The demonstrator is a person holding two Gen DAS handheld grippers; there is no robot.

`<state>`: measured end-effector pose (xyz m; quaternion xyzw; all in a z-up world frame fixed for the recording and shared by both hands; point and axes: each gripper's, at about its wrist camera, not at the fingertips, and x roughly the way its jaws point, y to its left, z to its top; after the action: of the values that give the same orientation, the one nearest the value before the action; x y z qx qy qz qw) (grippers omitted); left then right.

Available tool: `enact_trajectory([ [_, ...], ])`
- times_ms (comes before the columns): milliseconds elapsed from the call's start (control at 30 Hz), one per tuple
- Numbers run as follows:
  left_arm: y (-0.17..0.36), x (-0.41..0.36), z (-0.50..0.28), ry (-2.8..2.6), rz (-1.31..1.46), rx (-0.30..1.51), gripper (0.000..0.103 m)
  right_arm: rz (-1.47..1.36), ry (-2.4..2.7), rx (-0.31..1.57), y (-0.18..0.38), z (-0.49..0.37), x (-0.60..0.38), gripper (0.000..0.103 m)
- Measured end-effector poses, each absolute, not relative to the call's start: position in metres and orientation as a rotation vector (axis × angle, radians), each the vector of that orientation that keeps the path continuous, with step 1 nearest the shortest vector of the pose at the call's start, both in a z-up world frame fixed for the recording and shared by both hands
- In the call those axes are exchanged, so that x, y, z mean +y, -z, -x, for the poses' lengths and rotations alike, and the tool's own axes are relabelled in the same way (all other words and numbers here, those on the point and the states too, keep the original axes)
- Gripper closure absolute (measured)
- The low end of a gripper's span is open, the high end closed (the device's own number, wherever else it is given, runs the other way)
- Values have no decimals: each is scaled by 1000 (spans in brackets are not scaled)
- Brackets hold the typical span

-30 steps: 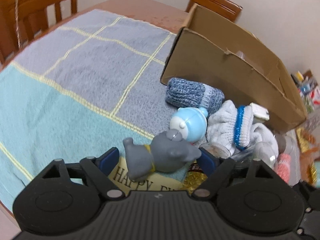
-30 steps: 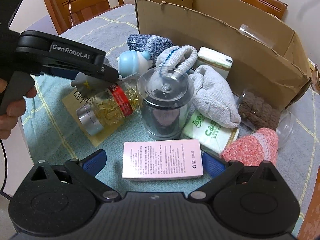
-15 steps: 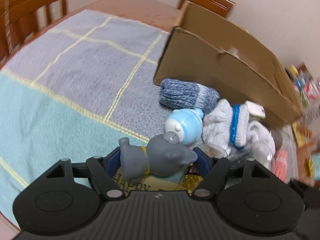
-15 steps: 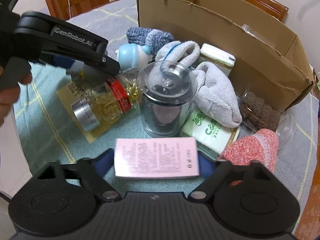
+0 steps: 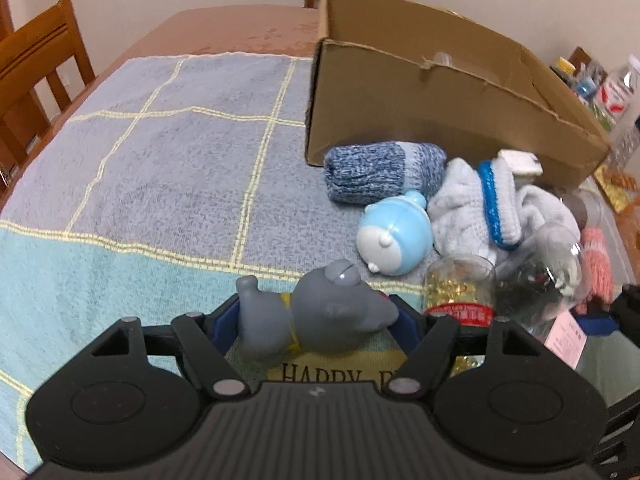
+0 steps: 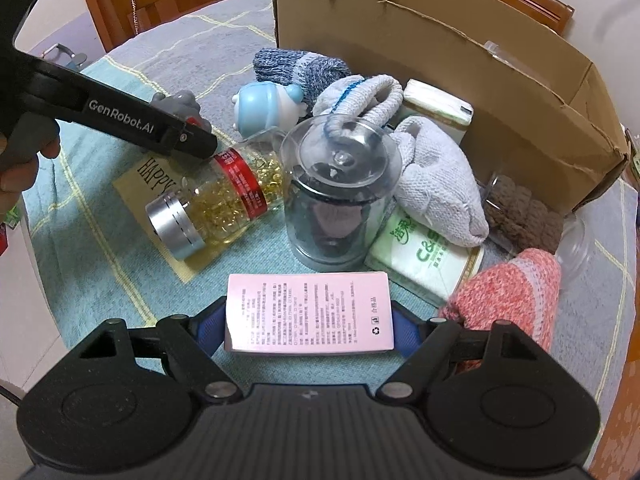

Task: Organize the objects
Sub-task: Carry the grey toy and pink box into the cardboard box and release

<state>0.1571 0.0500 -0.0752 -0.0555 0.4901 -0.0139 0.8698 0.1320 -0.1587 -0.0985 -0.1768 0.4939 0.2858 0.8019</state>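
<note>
My left gripper (image 5: 316,320) is shut on a grey rubber toy animal (image 5: 316,312) and holds it just above a yellow "HAPPY" card (image 5: 320,368). The toy also shows in the right wrist view (image 6: 178,104), behind the left gripper (image 6: 192,142). My right gripper (image 6: 308,326) is shut on a pink box (image 6: 308,312) with printed text, held above the cloth. An open cardboard box (image 6: 440,64) stands at the back; it also shows in the left wrist view (image 5: 440,96).
On the checked cloth (image 5: 160,168) lie a blue knit sock (image 5: 380,168), a blue-and-white toy (image 5: 394,236), white socks (image 6: 436,176), a capsule bottle (image 6: 224,204), a clear jar (image 6: 340,196), a tissue pack (image 6: 424,256), a pink sock (image 6: 508,288) and a brown knit piece (image 6: 520,212). Wooden chairs (image 5: 36,64) surround the table.
Both grippers closed from open: the left on the grey toy, the right on the pink box. Both have lifted slightly, and the left view has swung toward the box.
</note>
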Motion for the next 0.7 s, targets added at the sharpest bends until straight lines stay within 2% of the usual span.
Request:
enact_trajectory([
  [333,63,50,-158,76,96,1053,29,355,-572,1062,86,-129,-167,18],
  [700,-15,48,-179,209,58,944,29,292,-469,1003,26,-142,-202,18],
])
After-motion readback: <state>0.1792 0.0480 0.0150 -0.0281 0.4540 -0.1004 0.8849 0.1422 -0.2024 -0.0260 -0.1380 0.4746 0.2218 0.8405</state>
